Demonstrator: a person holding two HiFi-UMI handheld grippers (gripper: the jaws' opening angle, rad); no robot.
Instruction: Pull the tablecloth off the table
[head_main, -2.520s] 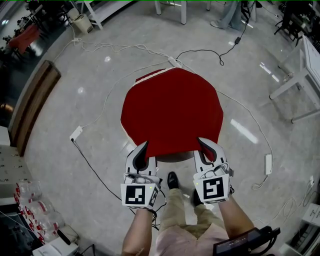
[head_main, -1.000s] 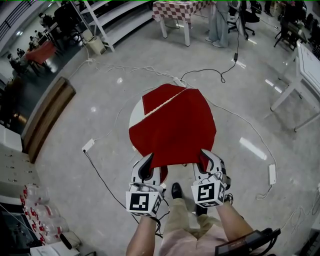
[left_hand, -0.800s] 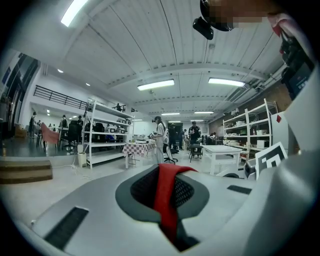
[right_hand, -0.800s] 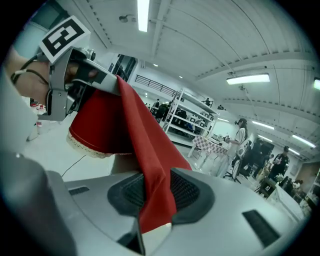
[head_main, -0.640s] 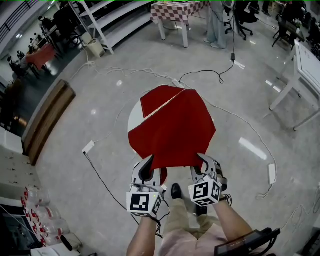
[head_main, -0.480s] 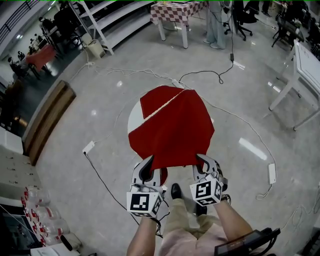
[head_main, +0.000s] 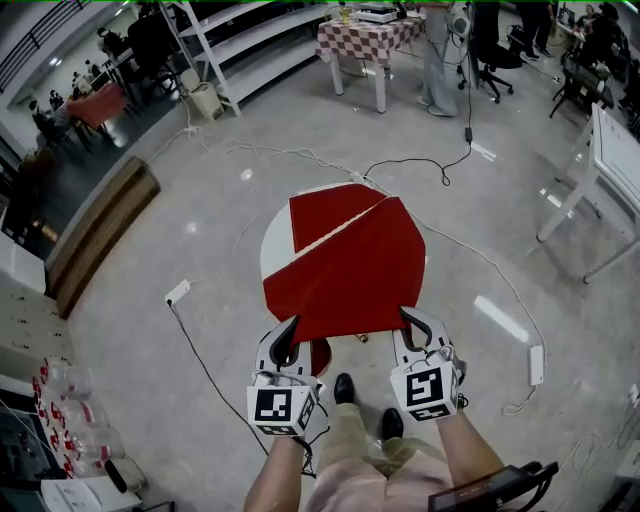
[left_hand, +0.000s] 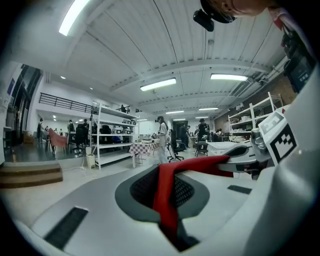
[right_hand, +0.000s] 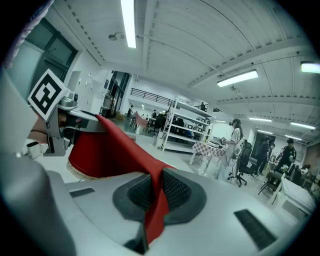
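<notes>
Below the head camera, on a round white tabletop (head_main: 268, 248), a red tablecloth (head_main: 350, 265) is laid. A pale diagonal line is seen across its far part, and a crescent of bare tabletop is exposed at the left. The near edge of the cloth is drawn off the tabletop towards the person and is stretched between the two grippers.

- Left gripper (head_main: 288, 335): jaws clenched on the near left corner of the tablecloth. In the left gripper view a red fold (left_hand: 167, 200) is pinched between the dark pads.
- Right gripper (head_main: 410, 325): jaws have just been closing and are clamped on the near right corner. In the right gripper view the cloth (right_hand: 115, 150) is pressed between the pads and is stretched away towards the left gripper (right_hand: 65, 120).
- Floor (head_main: 180, 200): grey and glossy, crossed by a black cable (head_main: 420, 165), with a white power strip (head_main: 178, 292) to the left of the table.
- Shoe (head_main: 343, 388): black, seen between the grippers.
- Checked-cloth table (head_main: 370, 40): placed well beyond the round one.
</notes>
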